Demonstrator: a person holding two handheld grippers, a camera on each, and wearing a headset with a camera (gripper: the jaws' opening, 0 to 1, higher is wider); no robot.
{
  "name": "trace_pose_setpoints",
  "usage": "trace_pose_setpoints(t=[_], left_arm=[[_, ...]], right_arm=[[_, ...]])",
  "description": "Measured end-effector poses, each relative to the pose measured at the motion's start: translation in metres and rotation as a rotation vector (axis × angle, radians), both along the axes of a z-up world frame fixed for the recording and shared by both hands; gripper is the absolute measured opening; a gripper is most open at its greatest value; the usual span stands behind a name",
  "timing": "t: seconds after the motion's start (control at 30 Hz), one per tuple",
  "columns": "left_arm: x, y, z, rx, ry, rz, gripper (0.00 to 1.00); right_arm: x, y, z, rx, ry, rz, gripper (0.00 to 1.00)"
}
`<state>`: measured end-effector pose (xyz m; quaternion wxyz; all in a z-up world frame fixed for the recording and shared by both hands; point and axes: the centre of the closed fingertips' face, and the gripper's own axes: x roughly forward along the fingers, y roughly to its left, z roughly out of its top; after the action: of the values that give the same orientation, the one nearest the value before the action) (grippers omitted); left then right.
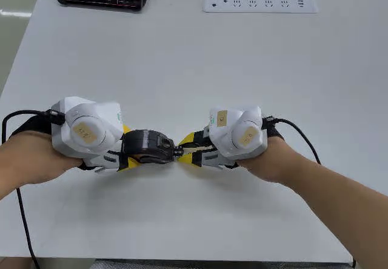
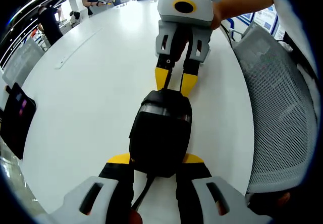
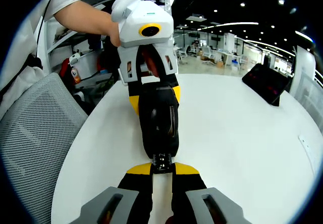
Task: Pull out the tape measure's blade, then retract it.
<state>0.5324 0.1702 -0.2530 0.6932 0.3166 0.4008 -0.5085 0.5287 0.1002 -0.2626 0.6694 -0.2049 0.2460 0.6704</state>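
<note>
Head view: left tool (image 1: 129,146) clamps tape measure (image 1: 151,144), right tool (image 1: 186,151) pinches its blade tip (image 3: 160,161); sticker (image 1: 85,134) writing illegible.

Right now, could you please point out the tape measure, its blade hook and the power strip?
tape measure (image 1: 148,145): head view, top of black case.
blade hook (image 3: 161,160): right gripper view, metal tip by jaws.
power strip (image 1: 260,4): head view, middle of white body.

glowing bright and even under ceiling lamps (image 3: 242,4); casting faint, soft shadows on the white tabletop (image 1: 182,69); bending strongly at fisheye edges; washing out the far background.
</note>
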Motion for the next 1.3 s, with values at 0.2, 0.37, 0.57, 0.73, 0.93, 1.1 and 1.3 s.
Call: trace_pose_setpoints(t=[0.2,0.37,0.57,0.73,0.93,1.1,1.3], left_arm=[[0.0,-0.001,0.0,-0.002,0.0,0.003,0.27],[0.0,-0.001,0.0,-0.003,0.004,0.002,0.27],[0.001,-0.001,-0.001,-0.005,0.005,-0.001,0.27],[0.001,-0.001,-0.001,-0.004,0.004,0.001,0.27],[0.001,0.0,-0.001,-0.004,0.004,-0.004,0.27],[0.001,-0.001,-0.001,-0.006,0.004,-0.004,0.27],[0.001,0.0,-0.001,-0.005,0.003,-0.003,0.27]], right_arm=[[-0.001,-0.007,-0.001,-0.008,0.0,-0.004,0.1],[0.0,-0.012,-0.001,-0.005,0.007,-0.016,0.1],[0.0,-0.012,-0.001,-0.005,0.004,-0.021,0.1],[-0.001,-0.012,-0.001,-0.009,-0.003,-0.016,0.09],[-0.001,-0.021,-0.001,-0.018,-0.006,-0.019,0.09],[-0.001,-0.028,-0.001,-0.028,-0.009,-0.02,0.09],[-0.001,-0.037,-0.001,-0.039,-0.013,-0.023,0.09]])
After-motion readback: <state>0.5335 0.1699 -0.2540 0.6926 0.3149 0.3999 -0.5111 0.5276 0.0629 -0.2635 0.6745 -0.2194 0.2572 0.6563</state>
